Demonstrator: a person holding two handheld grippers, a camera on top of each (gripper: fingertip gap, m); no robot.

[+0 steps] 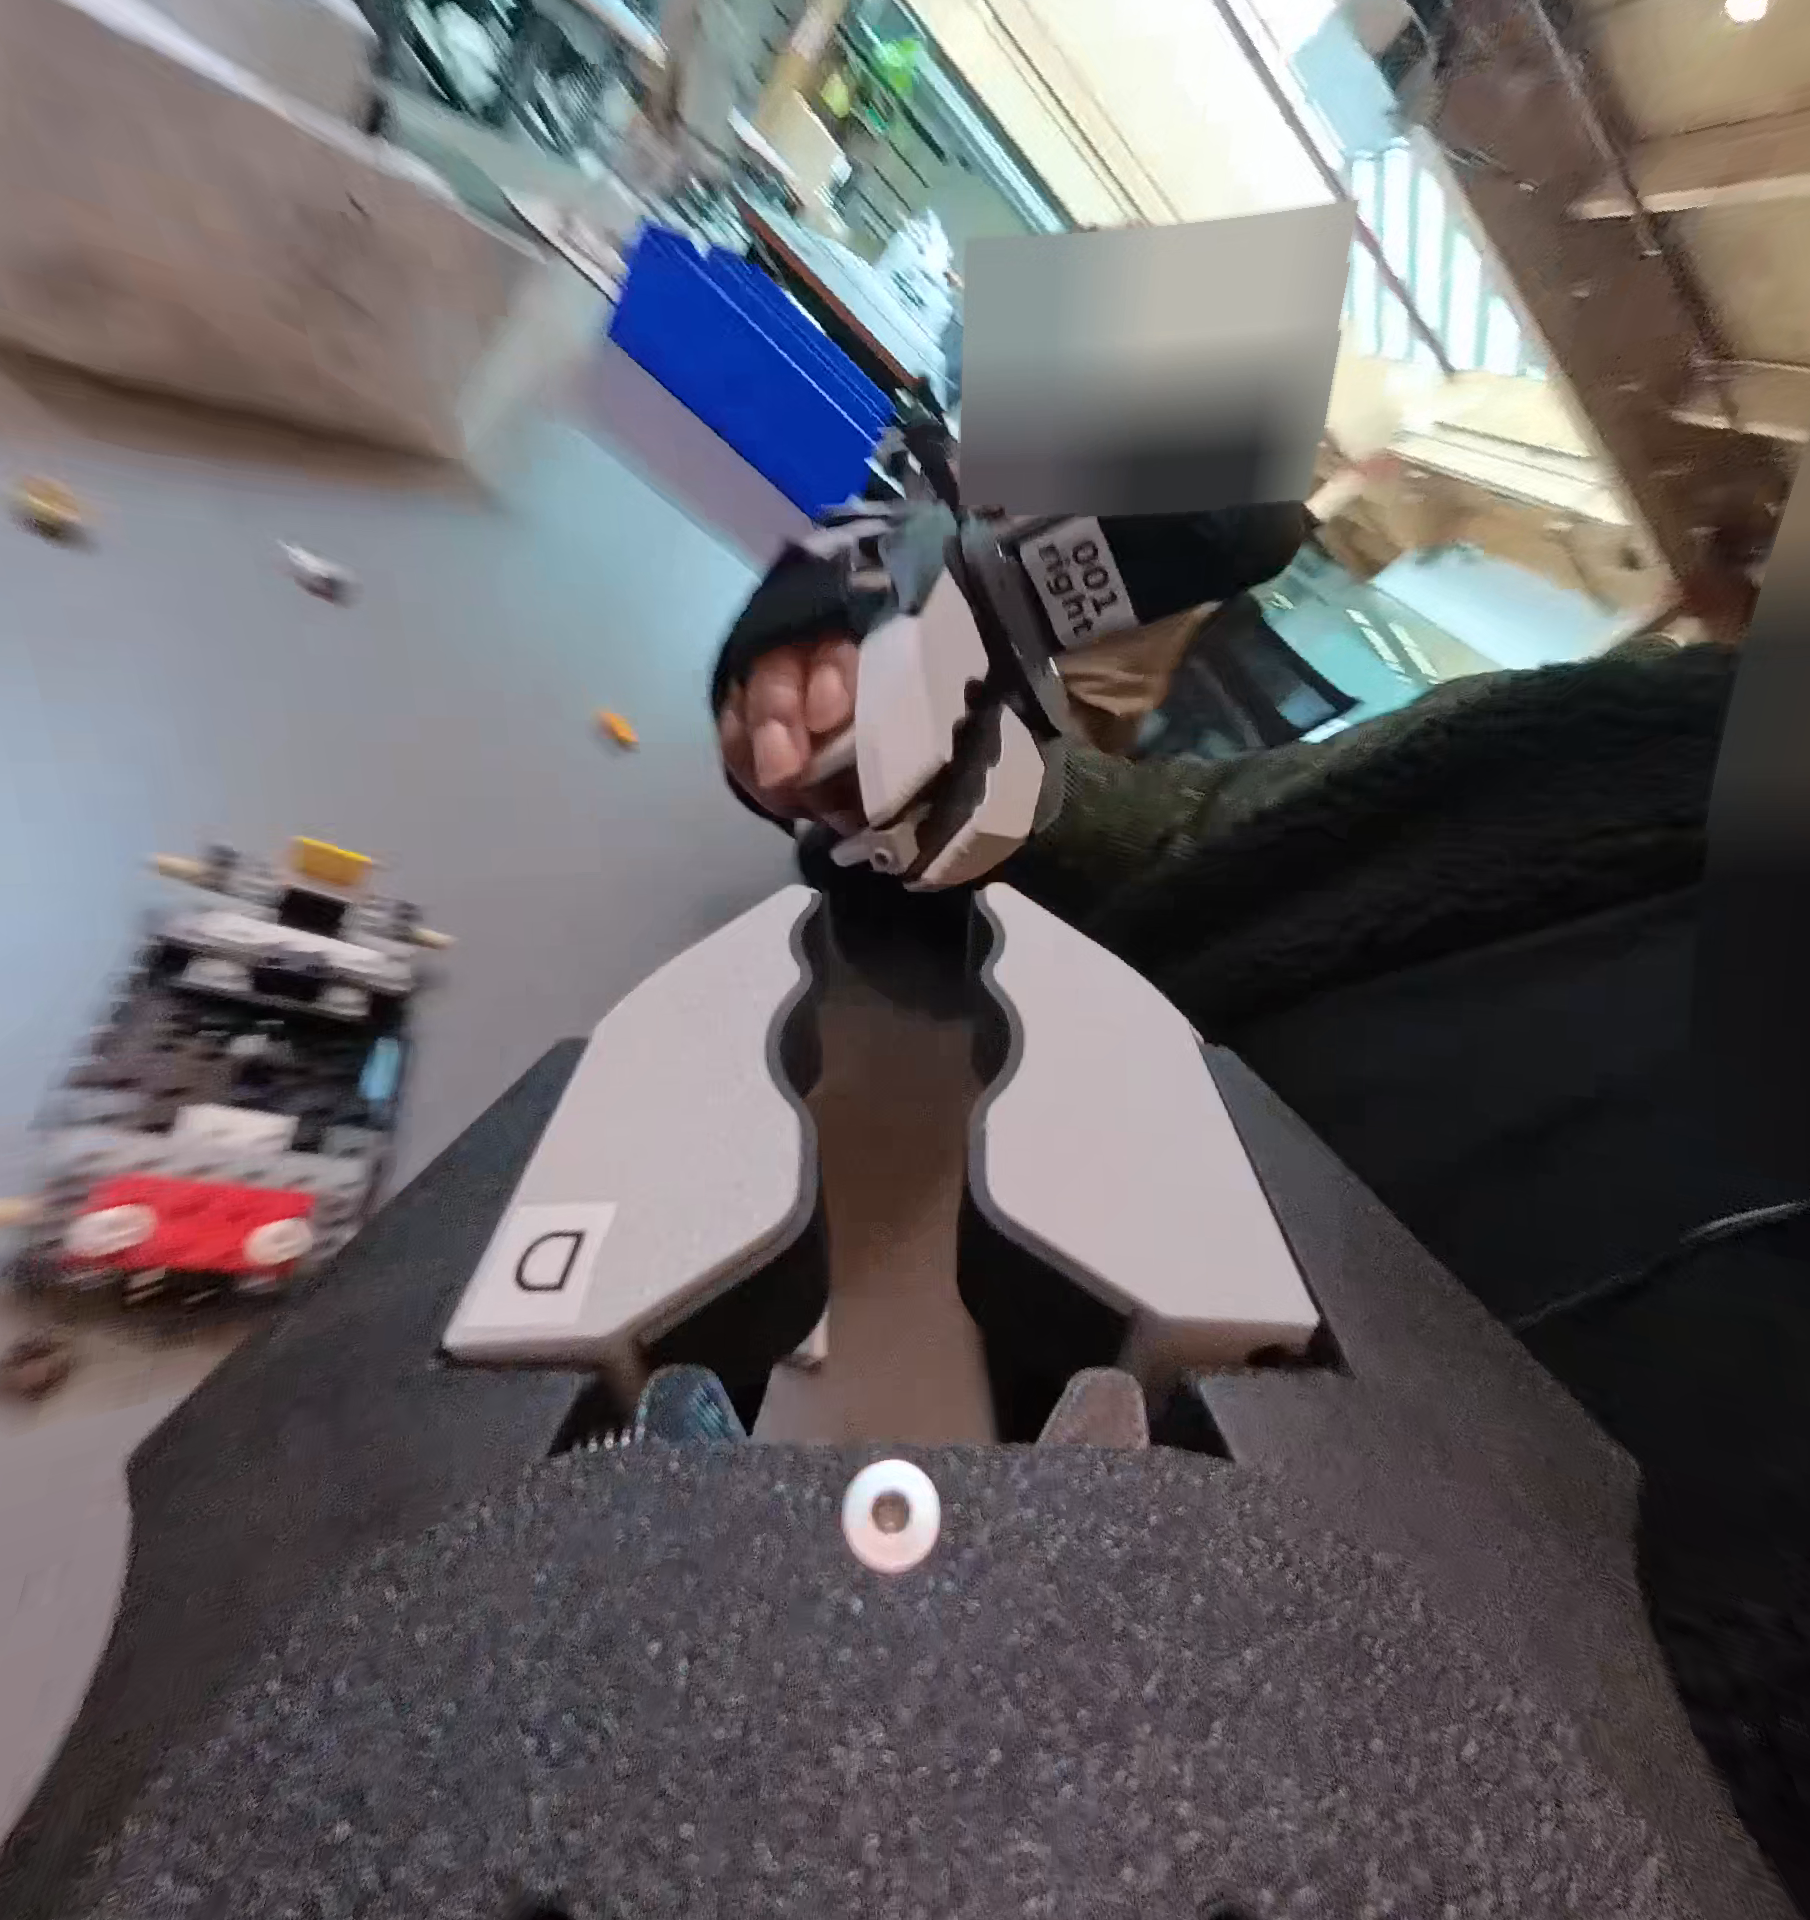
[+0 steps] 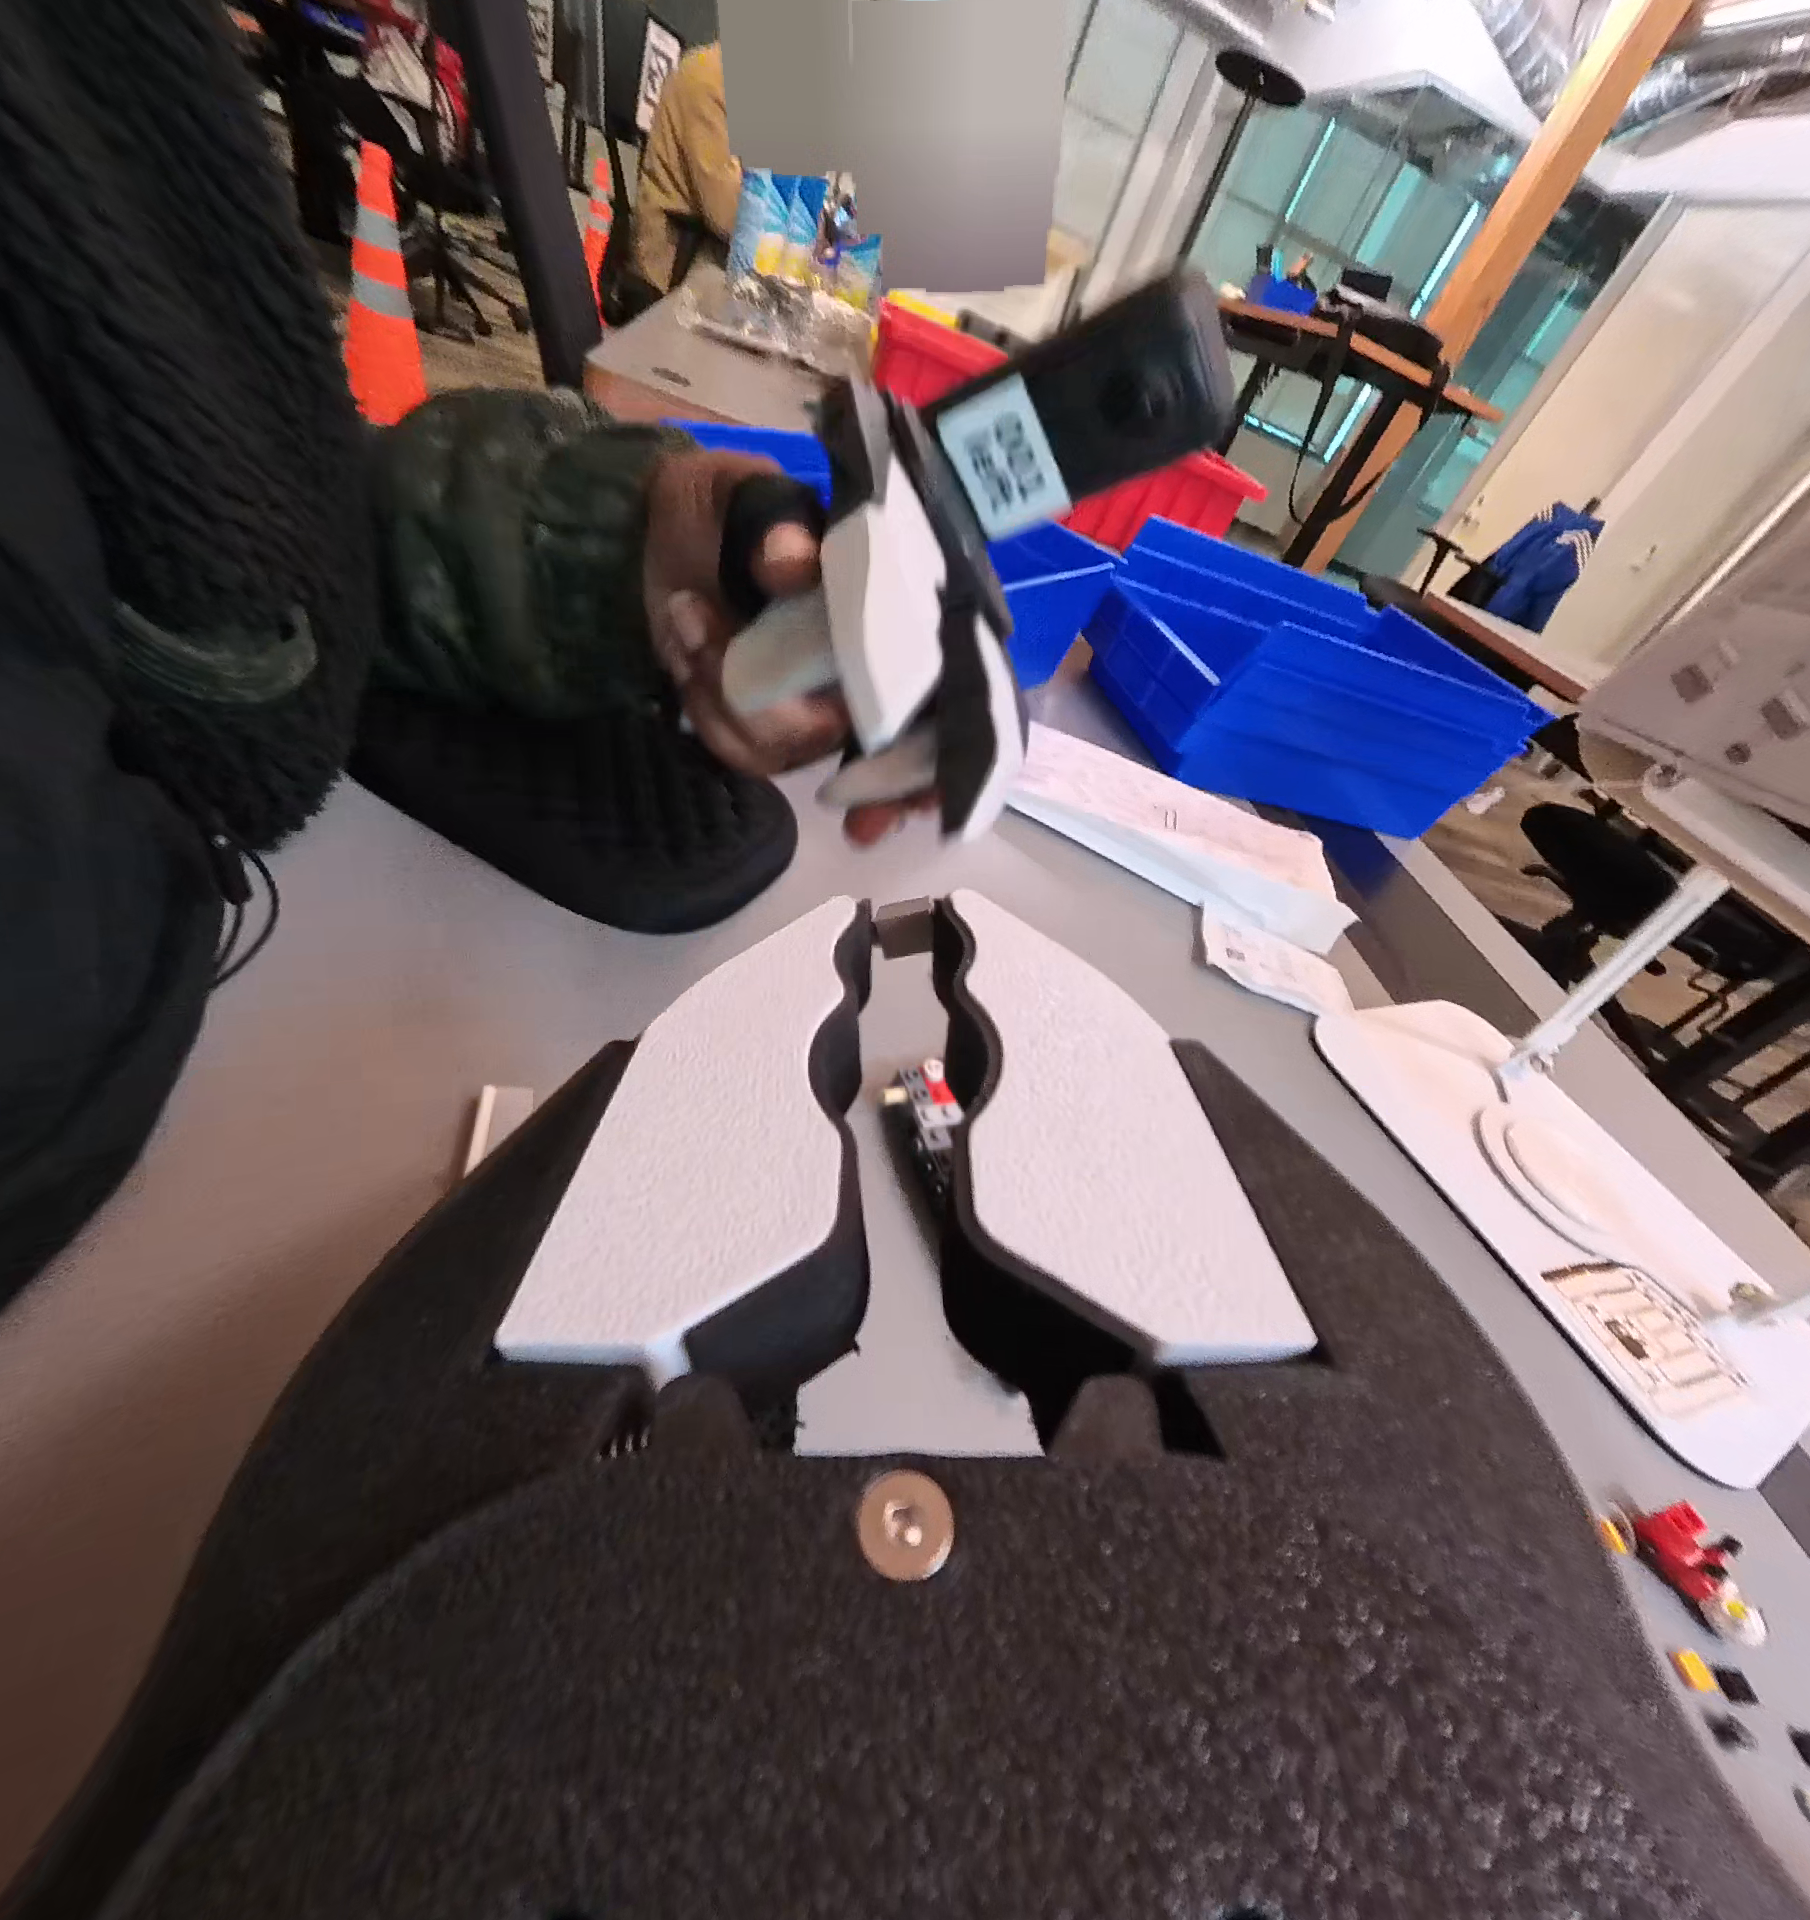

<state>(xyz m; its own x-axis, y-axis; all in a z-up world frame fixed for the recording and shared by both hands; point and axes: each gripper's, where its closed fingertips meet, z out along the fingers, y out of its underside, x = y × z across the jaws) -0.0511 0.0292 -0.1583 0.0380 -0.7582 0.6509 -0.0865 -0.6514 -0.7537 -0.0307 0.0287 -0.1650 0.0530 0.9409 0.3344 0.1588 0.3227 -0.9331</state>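
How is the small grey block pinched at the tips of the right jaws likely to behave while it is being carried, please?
The small grey block looks stiff, with flat faces and sharp edges, so it should not bend. It is probably light, being tiny beside the fingertips. Only the very tips hold it, so it might twist or slip out if bumped.

We find the bins (image 2: 1327, 665) at the far side of the table (image 2: 413, 997), behind the papers (image 2: 1181, 831). Right of the papers lies a board (image 2: 1566, 1226); nearer along that edge we see loose bricks (image 2: 1701, 1579).
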